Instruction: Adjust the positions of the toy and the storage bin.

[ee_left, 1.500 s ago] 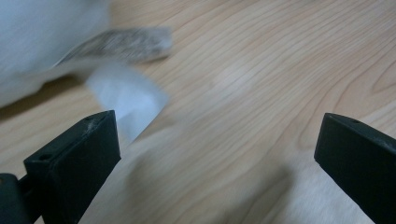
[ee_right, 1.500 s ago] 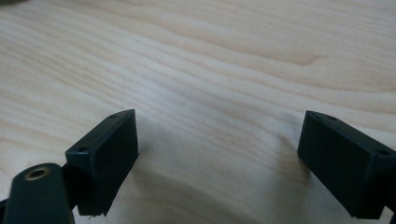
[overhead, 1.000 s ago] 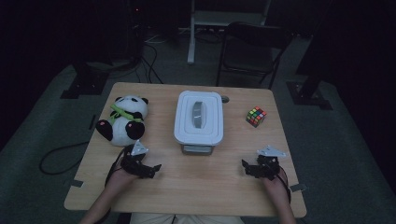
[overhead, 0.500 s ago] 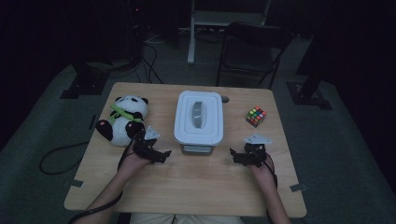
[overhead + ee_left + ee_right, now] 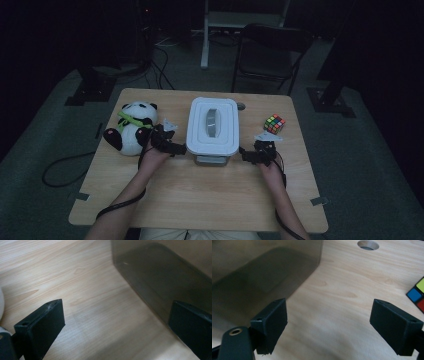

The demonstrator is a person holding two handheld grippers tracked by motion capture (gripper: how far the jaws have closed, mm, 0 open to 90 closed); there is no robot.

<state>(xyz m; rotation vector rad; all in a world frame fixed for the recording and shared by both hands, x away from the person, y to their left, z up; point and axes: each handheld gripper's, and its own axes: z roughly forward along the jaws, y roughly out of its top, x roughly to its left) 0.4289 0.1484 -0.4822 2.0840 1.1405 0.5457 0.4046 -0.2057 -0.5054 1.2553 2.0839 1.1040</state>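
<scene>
Dim room, pale wooden table (image 5: 200, 200): mid-table sits the lidded white storage box (image 5: 212, 125), rigid, smooth, likely light, best pressed at its side walls by left gripper (image 5: 172, 146) and right gripper (image 5: 246, 154), jaws wide.

Wooden table (image 5: 200, 200), light grain, round cable hole (image 5: 242, 106) at 12 o'clock near the far edge, also seen in the right gripper view (image 5: 368, 244). Panda plush (image 5: 127, 134) at 9 o'clock, lying on the tabletop, green scarf round its neck. Puzzle cube (image 5: 274, 123) at 2 o'clock, sits flat; corner of it with blue, green and red tiles at the right gripper view's edge (image 5: 417, 293). Off the table at 12 o'clock: dark folding chair (image 5: 270, 55) on grey carpet. Cable (image 5: 65, 165) looped on the floor at 9 o'clock.
</scene>
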